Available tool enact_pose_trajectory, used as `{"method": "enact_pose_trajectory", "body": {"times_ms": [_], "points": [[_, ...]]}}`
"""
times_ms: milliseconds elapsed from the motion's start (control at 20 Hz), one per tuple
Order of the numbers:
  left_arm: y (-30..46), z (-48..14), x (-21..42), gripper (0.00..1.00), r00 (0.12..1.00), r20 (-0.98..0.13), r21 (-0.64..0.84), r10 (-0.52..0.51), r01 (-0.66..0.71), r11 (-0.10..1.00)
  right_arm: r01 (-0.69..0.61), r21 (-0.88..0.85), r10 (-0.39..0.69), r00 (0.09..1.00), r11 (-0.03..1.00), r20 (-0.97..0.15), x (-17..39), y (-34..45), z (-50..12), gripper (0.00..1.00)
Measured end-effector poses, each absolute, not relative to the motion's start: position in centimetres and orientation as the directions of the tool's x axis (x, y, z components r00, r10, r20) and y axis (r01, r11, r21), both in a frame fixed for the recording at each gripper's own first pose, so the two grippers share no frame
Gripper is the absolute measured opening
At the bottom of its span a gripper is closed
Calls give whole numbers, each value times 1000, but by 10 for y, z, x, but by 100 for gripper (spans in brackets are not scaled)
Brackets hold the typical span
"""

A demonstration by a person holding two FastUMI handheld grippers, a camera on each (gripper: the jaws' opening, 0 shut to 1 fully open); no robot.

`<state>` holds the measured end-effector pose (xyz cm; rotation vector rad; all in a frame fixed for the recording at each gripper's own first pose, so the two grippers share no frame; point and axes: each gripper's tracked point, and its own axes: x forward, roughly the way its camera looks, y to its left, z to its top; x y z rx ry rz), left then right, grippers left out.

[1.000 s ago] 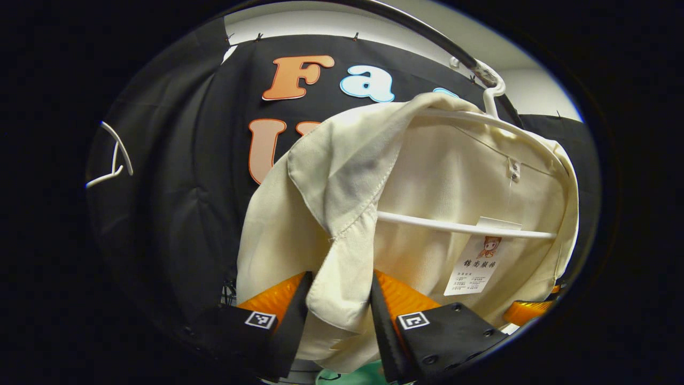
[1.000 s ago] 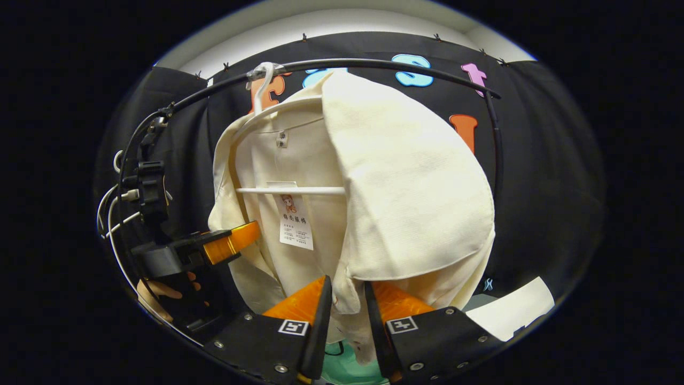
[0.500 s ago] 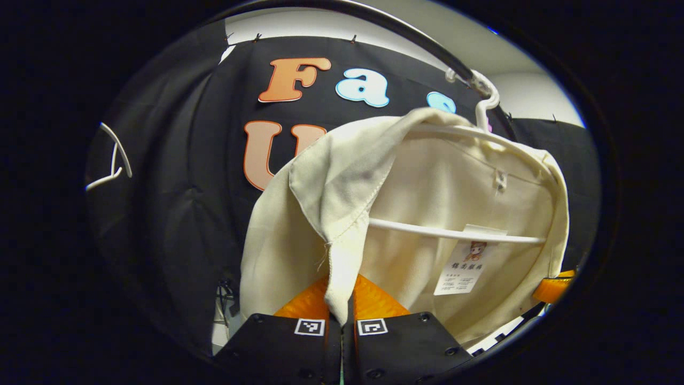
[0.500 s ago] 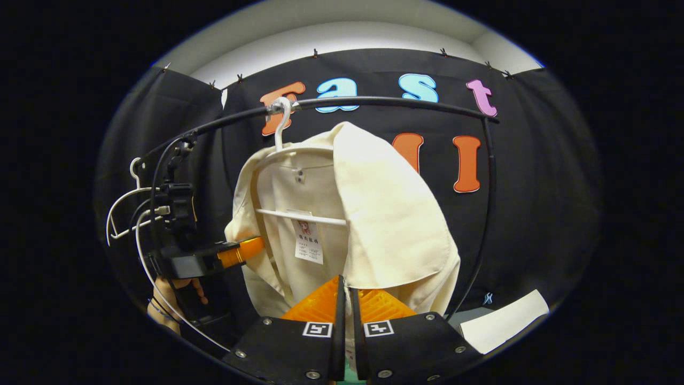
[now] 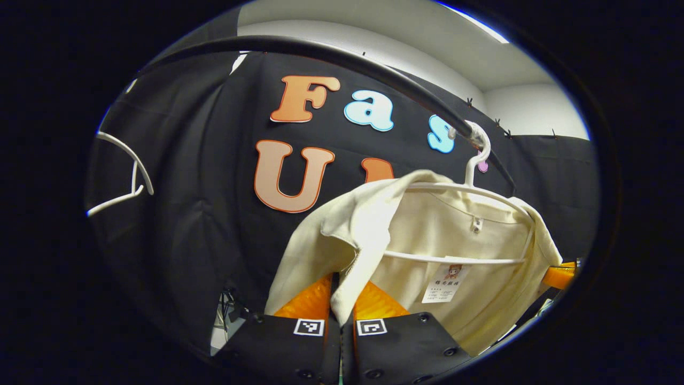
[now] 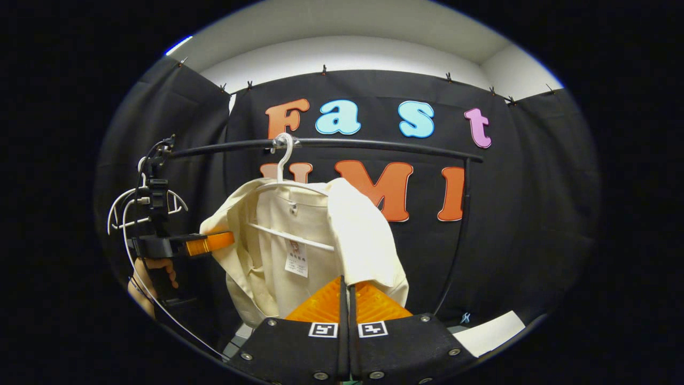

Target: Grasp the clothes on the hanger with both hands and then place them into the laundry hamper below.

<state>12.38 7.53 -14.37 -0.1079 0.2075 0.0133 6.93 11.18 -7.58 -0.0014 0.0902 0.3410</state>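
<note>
The cream shirt (image 5: 470, 251) hung on the white hanger (image 5: 454, 259) under the black rail (image 6: 374, 143), both front edges pinched. Left gripper (image 5: 341, 299) and right gripper (image 6: 345, 299) were each clamped on cloth. Grasp step judged complete; next, pull the shirt off the hanger downward. Since 1.0 s earlier, both jaws had closed and drawn back from the hanger.

A: Light falls from above; in both views the white ceiling band (image 6: 347, 48) at twelve o'clock is brightest, and the cream shirt (image 5: 454, 240) is evenly lit without glare.

B: Strong fisheye bending: the black rail (image 6: 374, 143) curves. Focus stays sharp; the black cloth swallows detail toward nine o'clock.
</note>
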Motion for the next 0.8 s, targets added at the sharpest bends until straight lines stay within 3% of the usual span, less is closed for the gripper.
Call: {"method": "enact_pose_trajectory", "body": {"times_ms": [200,350,800], "points": [[92,-119,119,7,985,-163,-125,51,-72,990,-282,2,282,959,959,-31,75,84,-45,0],[95,-112,120,7,987,-160,-164,34,-60,985,-234,-28,234,972,972,4,81,61,-26,0],[128,-83,126,6,986,-130,-47,101,-108,993,-191,-30,191,982,981,-9,109,22,-20,0]]}}
